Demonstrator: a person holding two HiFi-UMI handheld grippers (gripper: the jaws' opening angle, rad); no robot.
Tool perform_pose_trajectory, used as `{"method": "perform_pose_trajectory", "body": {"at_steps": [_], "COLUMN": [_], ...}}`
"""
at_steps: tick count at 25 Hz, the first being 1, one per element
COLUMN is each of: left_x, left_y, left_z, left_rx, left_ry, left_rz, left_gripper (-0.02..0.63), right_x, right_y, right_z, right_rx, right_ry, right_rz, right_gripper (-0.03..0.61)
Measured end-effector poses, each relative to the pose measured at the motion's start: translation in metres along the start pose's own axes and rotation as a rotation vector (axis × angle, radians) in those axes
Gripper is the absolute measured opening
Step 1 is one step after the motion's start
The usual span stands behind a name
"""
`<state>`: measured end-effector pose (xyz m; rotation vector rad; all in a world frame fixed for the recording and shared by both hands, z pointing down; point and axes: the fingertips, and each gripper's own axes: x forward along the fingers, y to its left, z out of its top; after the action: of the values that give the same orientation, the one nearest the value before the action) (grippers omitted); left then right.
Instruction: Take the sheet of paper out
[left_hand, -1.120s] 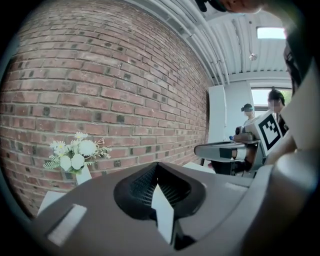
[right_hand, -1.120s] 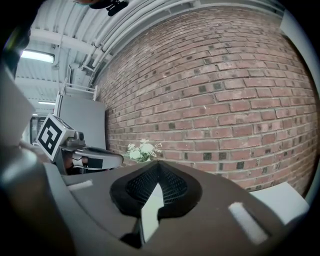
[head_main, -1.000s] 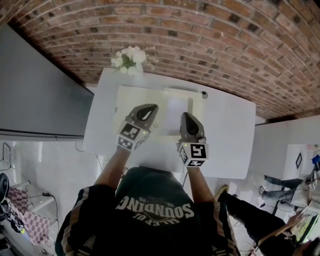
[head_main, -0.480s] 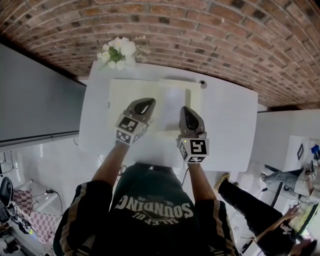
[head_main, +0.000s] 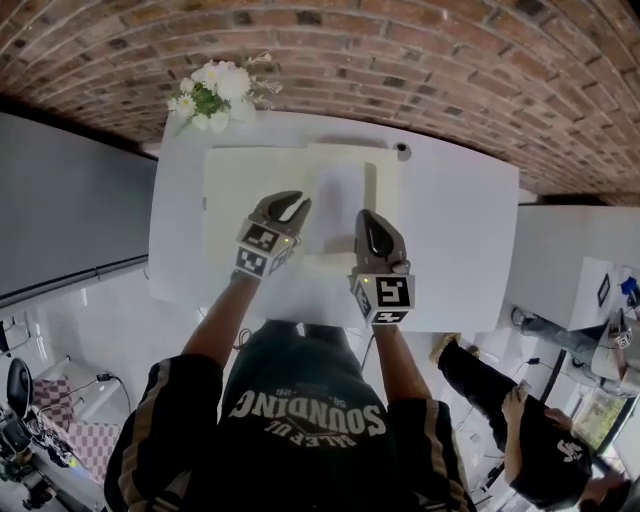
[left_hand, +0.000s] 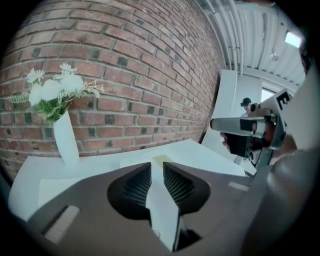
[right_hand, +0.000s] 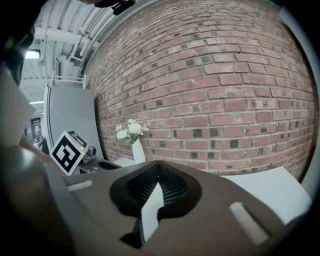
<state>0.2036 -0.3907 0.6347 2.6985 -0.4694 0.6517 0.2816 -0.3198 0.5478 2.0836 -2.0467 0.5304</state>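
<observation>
A white sheet of paper (head_main: 335, 200) lies on a pale yellow mat (head_main: 240, 190) on the white table (head_main: 450, 240). My left gripper (head_main: 292, 207) hovers at the sheet's left edge; its jaws have just been opening and stand apart with nothing between them, only the table showing through the gap in the left gripper view (left_hand: 158, 166). My right gripper (head_main: 369, 222) sits at the sheet's lower right corner. In the right gripper view (right_hand: 159, 164) its jaw tips meet, shut on nothing.
A white vase of white flowers (head_main: 210, 88) stands at the table's far left corner by the brick wall (head_main: 400, 60). A small dark object (head_main: 401, 149) sits at the far edge. A grey panel (head_main: 60, 200) flanks the left; a person (head_main: 545, 450) crouches lower right.
Both grippers have come down toward the table and the sheet. The left gripper's jaws, closed before, now show a gap. The view has shifted so the table sits lower in frame.
</observation>
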Motion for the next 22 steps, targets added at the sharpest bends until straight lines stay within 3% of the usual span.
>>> {"method": "perform_pose_trajectory", "body": {"at_steps": [6, 14, 22], "left_x": [0.022, 0.051, 0.073], "left_y": [0.001, 0.004, 0.013], "left_z": [-0.023, -0.062, -0.101], "left_rx": [-0.084, -0.218, -0.286], "left_ry": [0.086, 0.227, 0.339], "left_rz": [-0.007, -0.033, -0.015], "left_gripper": [0.120, 0.123, 0.129], "right_x": [0.002, 0.003, 0.002], "right_y": [-0.005, -0.013, -0.019], "right_z": [-0.012, -0.026, -0.035], "right_rx": [0.017, 0.032, 0.052], "right_ry": [0.023, 0.054, 0.074], "right_rz": [-0.004, -0.012, -0.020], "right_gripper": [-0.003, -0.003, -0.003]}}
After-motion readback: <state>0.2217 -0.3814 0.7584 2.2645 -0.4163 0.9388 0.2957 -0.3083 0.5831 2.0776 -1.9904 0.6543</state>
